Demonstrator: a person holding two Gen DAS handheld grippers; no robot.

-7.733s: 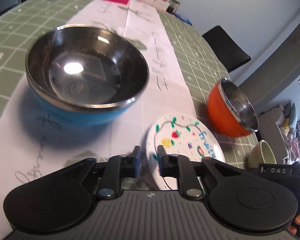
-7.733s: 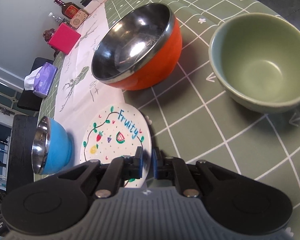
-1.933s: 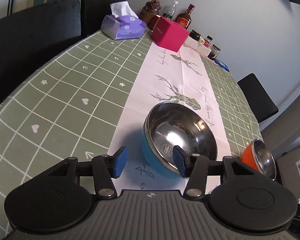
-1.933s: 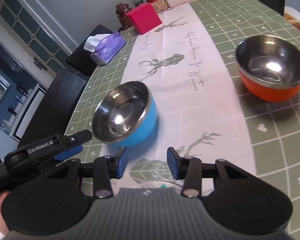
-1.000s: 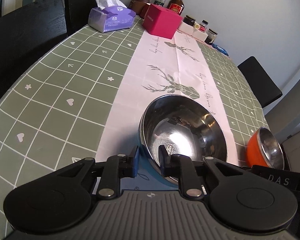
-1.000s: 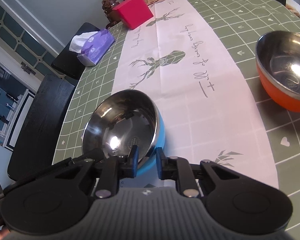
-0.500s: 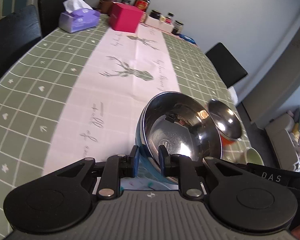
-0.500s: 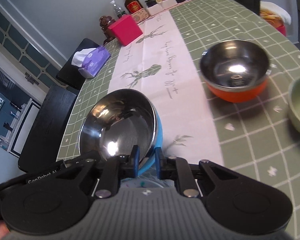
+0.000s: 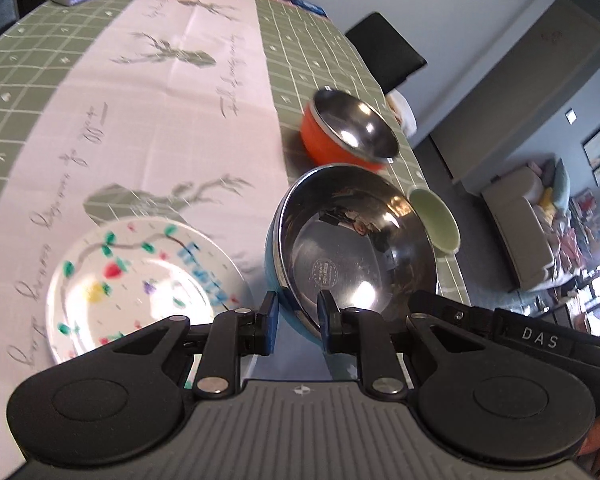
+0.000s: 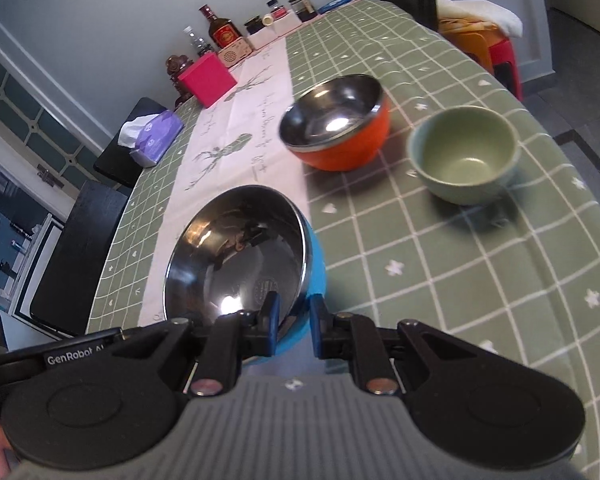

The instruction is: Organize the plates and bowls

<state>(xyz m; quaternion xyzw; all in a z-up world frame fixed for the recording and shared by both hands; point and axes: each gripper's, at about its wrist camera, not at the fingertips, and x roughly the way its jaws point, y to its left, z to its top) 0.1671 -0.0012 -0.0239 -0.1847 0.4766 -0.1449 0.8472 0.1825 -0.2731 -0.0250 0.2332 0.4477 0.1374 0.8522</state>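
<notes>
So both grippers are clamped on the same blue bowl with the shiny steel inside (image 9: 352, 248): the left gripper (image 9: 296, 320) has its jaws pinched over the near rim at bottom centre of its view, one pad outside on the blue wall and one inside on the steel, and the right gripper (image 10: 292, 320) does the same on its side of the rim. Two grips on opposite edges makes sense for a wide slippery bowl, keeps it from tipping; it looks lifted clear of the tabletop (image 10: 480, 264). Stamped in the bowl's bottom is a round mark, too small to read. Lower left in the left view sits the white round plate with painted fruit and blue lettering (image 9: 140, 280), blurred, something like "Fruity". The other gripper's body pokes in at the frame edges, reading "DAS" and "GenRobot". Further up: the orange steel-lined bowl (image 10: 336, 132) and beside it the pale green ceramic bowl (image 10: 464, 156), probably nesting targets. The pink table runner (image 9: 148, 92) has cursive script I can't make out.
</notes>
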